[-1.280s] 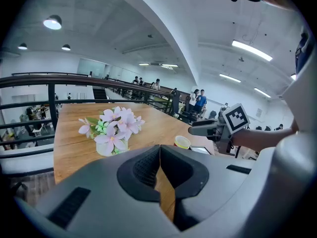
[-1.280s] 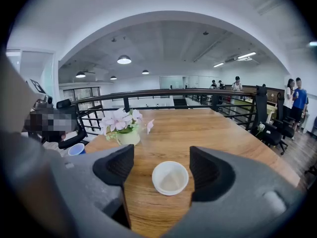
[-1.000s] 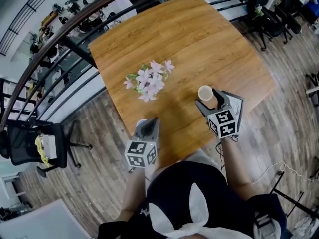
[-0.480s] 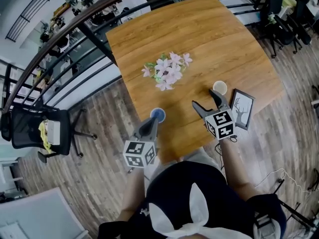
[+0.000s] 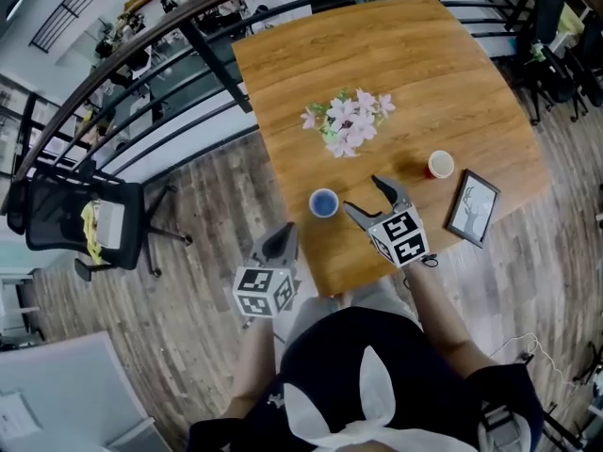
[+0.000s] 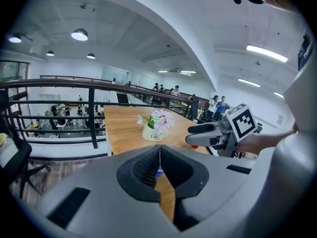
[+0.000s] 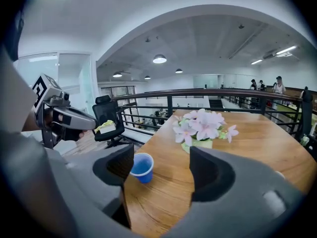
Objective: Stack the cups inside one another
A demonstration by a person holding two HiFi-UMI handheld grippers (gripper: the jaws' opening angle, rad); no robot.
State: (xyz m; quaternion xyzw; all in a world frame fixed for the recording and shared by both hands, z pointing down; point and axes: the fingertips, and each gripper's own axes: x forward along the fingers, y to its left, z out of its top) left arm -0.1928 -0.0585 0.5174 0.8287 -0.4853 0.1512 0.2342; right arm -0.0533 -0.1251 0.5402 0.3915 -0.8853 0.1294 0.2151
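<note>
Office chair (image 5: 75,229) is sitting far left on the wood floor (image 5: 203,234), with the railing (image 5: 141,40) running behind it. Left tongs (image 5: 281,234) are hanging off the counter (image 5: 396,64), over the floor just beside its near-left edge. In the left gripper view the left tongs (image 6: 159,155) are showing both jaws pressed together with nothing between them.

Blue cup (image 5: 323,202) is standing upright on the counter near that left edge, mouth up, a little ahead of the left tongs. Flower pot (image 5: 347,125) with pink blooms is sitting further back, around the counter's middle, well apart from both cups.

Right tongs (image 5: 366,198) are hovering over the counter just right of the blue cup, jaws spread wide and holding nothing. In the right gripper view the blue cup (image 7: 142,167) is showing just ahead of the right tongs (image 7: 161,170), close to the left jaw, not inside the gap; the flower pot (image 7: 200,128) is lying beyond.

Red cup (image 5: 440,165) is standing upright to the right, apart from the blue cup and not nested. Picture frame (image 5: 472,208) is lying flat near the right edge, just beside the red cup.
</note>
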